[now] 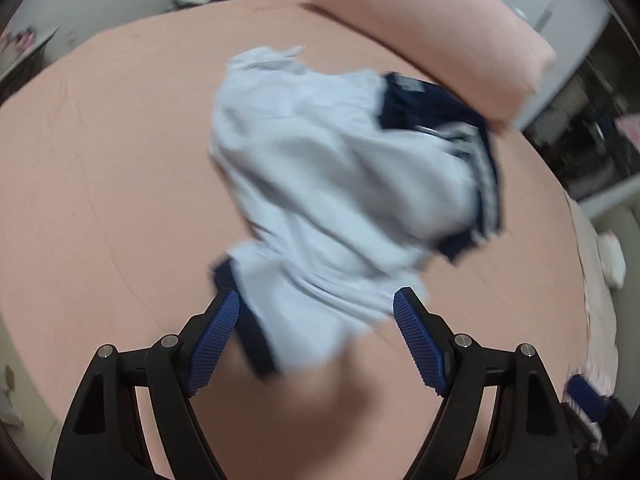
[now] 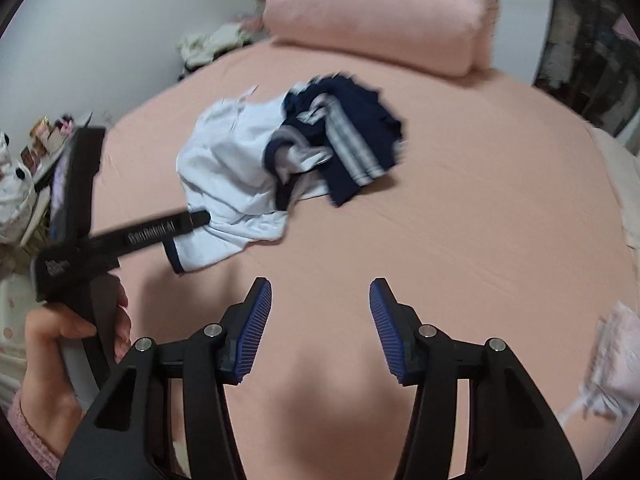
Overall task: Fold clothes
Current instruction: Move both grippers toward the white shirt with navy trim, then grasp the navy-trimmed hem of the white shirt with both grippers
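A crumpled white garment with navy trim and striped navy collar lies on the pink bed sheet. My left gripper is open, its blue pads on either side of the garment's near navy-edged sleeve, just above it. In the right wrist view the garment lies mid-bed, and the left gripper reaches its near edge from the left. My right gripper is open and empty, hovering over bare sheet in front of the garment.
A pink bolster pillow lies at the head of the bed, close behind the garment. Other clothes are heaped at the far left corner. A pale pink cloth lies at the right edge. Cluttered shelves stand at left and right.
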Tool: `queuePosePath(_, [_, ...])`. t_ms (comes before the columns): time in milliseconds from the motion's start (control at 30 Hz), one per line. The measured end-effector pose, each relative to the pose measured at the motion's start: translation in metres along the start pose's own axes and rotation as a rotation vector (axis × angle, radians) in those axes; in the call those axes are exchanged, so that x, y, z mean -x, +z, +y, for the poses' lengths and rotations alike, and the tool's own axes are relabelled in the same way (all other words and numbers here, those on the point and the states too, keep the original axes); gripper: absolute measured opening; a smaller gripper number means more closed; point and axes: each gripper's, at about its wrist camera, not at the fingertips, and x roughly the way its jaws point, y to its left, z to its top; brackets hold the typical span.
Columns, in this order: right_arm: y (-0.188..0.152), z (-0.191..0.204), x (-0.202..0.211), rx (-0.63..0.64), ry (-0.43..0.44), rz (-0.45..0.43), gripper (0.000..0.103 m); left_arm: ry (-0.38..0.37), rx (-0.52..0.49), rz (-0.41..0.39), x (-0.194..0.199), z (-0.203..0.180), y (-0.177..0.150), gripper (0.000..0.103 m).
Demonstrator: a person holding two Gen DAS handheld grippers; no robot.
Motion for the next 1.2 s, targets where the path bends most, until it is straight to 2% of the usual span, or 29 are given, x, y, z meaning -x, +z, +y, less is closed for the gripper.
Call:
queuePosePath(133, [0.018,0.021,-0.062,0.034,0.03,0.062,0.052,-0.061,0.071,0.085,-0.021,0.032,0.002,0.082])
queuePosePath(267, [0.037,0.029,-0.132,0.05,-0.041,0.11,0.054,-0.077,0.032,0.085,-0.033,0.028,0.01,0.082])
queuePosePath(333, [0.039,0.025,-0.149,0.031,-0.039,0.138,0.054,-0.105,0.029,0.119,-0.045,0.022,0.011,0.082])
queuePosePath(400, [0.041,0.021,-0.167,-0.002,-0.02,0.163,0.054,-0.082,-0.028,0.108,-0.048,0.01,0.011,0.08])
queuePosePath(433, [0.042,0.019,-0.175,-0.026,-0.008,0.184,0.054,-0.078,-0.055,0.106,-0.05,0.004,0.009,0.076])
queuePosePath(500, [0.043,0.019,-0.183,-0.04,-0.003,0.208,0.063,-0.048,-0.097,0.106,-0.055,-0.007,0.005,0.04])
queuePosePath(533, [0.043,0.022,-0.186,-0.022,-0.006,0.217,0.065,-0.027,-0.111,0.108,-0.058,-0.012,0.003,0.038])
queuePosePath(567, [0.043,0.024,-0.186,-0.009,-0.009,0.218,0.064,-0.022,-0.118,0.104,-0.059,-0.013,0.003,0.038])
queuePosePath(633, [0.039,0.028,-0.182,0.04,0.009,0.206,0.047,-0.037,-0.117,0.102,-0.06,-0.017,0.002,0.028])
queuePosePath(667, [0.038,0.03,-0.178,0.058,0.034,0.203,0.025,-0.067,-0.108,0.12,-0.061,-0.018,0.0,0.02])
queuePosePath(700, [0.036,0.032,-0.174,0.076,0.059,0.2,0.005,-0.088,-0.101,0.139,-0.062,-0.02,-0.003,0.018])
queuePosePath(767, [0.025,0.037,-0.163,0.092,0.159,0.226,0.004,-0.098,-0.119,0.148,-0.061,-0.025,-0.013,0.01])
queuePosePath(933, [-0.017,0.035,-0.116,0.111,0.182,0.181,0.003,-0.189,-0.059,0.205,-0.046,-0.021,-0.048,0.008])
queuePosePath(1033, [-0.042,0.03,-0.081,0.124,0.181,0.139,0.003,-0.196,-0.075,0.23,-0.031,-0.028,-0.071,0.008])
queuePosePath(1200, [-0.101,0.005,-0.018,0.095,0.194,0.104,0.003,-0.233,-0.093,0.329,-0.014,-0.048,-0.129,0.008])
